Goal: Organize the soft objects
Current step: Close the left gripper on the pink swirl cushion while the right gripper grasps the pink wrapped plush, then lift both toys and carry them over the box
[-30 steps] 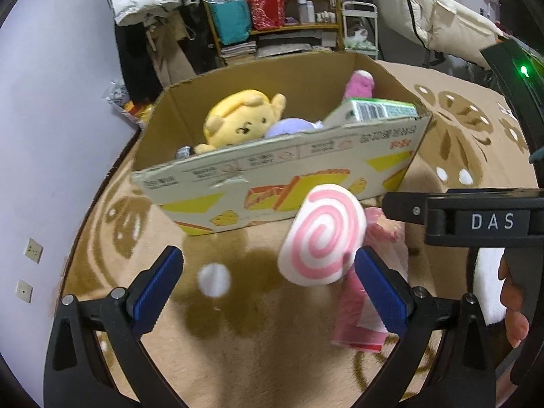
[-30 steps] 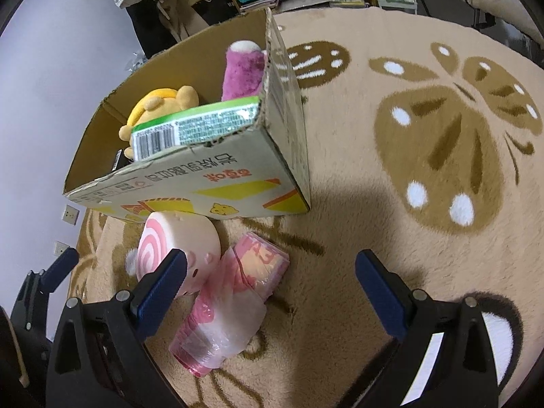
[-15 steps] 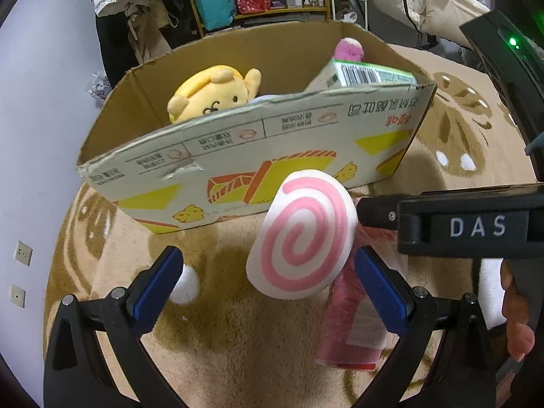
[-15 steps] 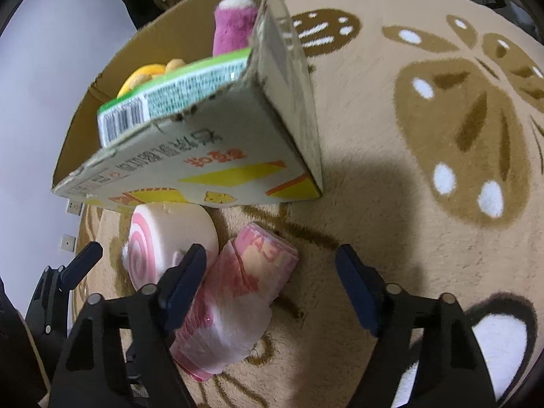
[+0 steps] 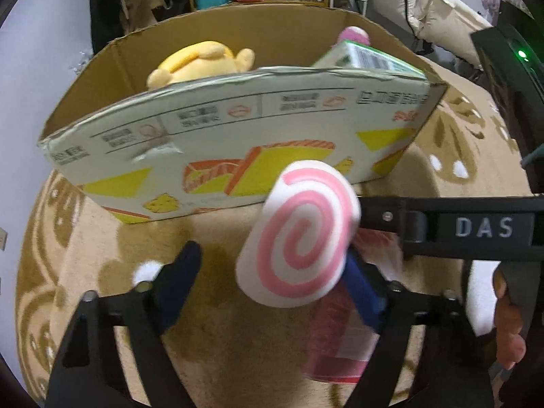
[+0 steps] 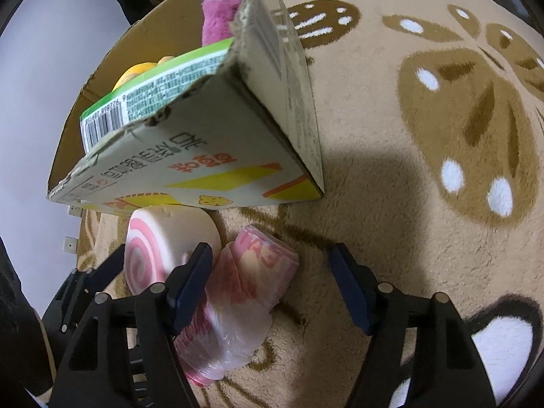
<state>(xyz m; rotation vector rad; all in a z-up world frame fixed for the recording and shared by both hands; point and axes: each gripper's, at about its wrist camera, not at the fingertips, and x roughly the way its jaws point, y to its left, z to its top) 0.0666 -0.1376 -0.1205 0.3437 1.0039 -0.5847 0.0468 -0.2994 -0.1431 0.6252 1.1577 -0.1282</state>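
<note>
Left hand-held gripper [image 5: 272, 282]: we find jaws closing around the swirl cushion [image 5: 299, 238], no firm grip seen.
Right hand-held gripper [image 6: 272, 285]: closing astride the wrapped pink pack [image 6: 238, 292].
Location: both on the rug [image 6: 408, 102], against the cardboard box [image 5: 238, 142].

light: dim indoor, from above | shadows: soft, on rug [image 6: 391, 204] beside cardboard box [image 6: 221, 156] | blur: slight motion smear, left view | distortion: strong fisheye bending, dark vignette corners
</note>
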